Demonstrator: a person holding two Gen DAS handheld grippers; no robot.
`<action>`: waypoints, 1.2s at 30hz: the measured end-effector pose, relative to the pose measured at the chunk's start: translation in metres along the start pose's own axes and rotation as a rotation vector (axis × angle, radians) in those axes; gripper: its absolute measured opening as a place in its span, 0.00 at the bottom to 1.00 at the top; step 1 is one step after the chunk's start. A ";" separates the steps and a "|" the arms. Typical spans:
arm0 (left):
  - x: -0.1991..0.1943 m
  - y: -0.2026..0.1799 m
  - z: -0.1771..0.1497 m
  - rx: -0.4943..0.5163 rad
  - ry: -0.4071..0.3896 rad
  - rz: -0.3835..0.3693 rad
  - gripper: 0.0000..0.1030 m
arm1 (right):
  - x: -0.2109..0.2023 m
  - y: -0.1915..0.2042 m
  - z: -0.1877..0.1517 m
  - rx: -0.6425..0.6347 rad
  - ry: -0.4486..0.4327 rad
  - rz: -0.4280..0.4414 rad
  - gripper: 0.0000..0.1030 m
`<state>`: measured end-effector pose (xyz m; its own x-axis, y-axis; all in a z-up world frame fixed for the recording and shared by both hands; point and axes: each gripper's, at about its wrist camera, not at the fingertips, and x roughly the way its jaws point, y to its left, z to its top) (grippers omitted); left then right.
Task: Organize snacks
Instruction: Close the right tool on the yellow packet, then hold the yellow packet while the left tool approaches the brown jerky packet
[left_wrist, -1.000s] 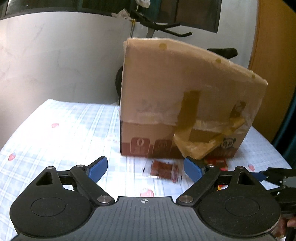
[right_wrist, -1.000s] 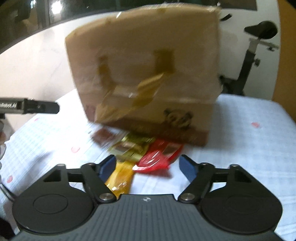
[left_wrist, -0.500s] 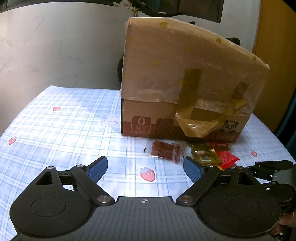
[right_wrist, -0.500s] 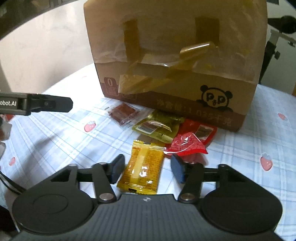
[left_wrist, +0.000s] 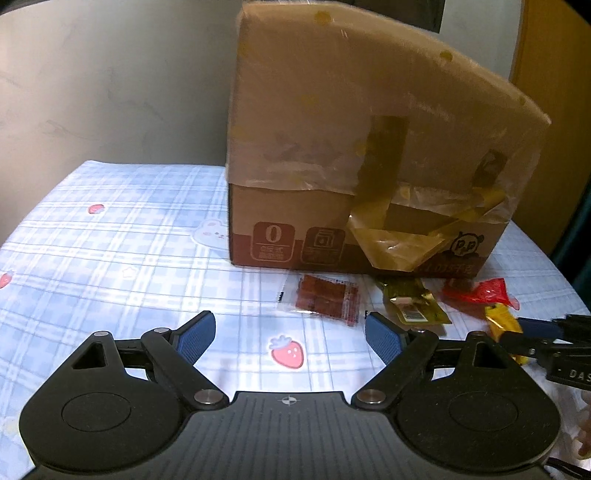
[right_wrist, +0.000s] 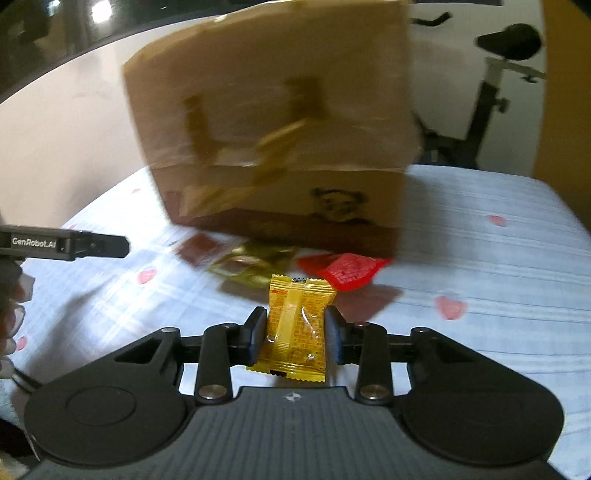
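Observation:
My right gripper (right_wrist: 295, 332) is shut on a yellow snack packet (right_wrist: 295, 325) and holds it above the cloth. It also shows in the left wrist view (left_wrist: 502, 321). A brown packet (left_wrist: 325, 299) (right_wrist: 197, 247), a gold-green packet (left_wrist: 410, 302) (right_wrist: 251, 264) and a red packet (left_wrist: 480, 291) (right_wrist: 343, 269) lie on the cloth in front of a taped cardboard box (left_wrist: 369, 155) (right_wrist: 273, 140). My left gripper (left_wrist: 288, 332) is open and empty, low over the cloth, short of the brown packet.
The table has a blue checked cloth with strawberry prints (left_wrist: 110, 258). An exercise bike (right_wrist: 491, 92) stands behind the table on the right. A wooden panel (left_wrist: 554, 92) is at the far right.
My right gripper has shut on the yellow packet and lifted it off the cloth. The left gripper has moved a little closer to the box and stays open.

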<state>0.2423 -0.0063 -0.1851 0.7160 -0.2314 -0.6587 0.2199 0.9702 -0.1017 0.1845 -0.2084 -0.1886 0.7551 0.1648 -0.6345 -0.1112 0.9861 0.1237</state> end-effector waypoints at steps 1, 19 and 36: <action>0.005 -0.002 0.001 0.004 0.003 0.002 0.87 | -0.001 -0.004 -0.001 0.009 0.001 -0.013 0.35; 0.080 -0.025 0.025 0.030 0.043 0.077 0.87 | 0.006 -0.014 -0.022 0.021 -0.014 -0.026 0.35; 0.094 -0.041 0.019 0.040 0.070 0.136 0.88 | 0.007 -0.021 -0.022 0.070 -0.026 0.016 0.35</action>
<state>0.3132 -0.0693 -0.2285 0.6930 -0.0908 -0.7152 0.1510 0.9883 0.0209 0.1776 -0.2274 -0.2120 0.7702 0.1794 -0.6121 -0.0789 0.9791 0.1876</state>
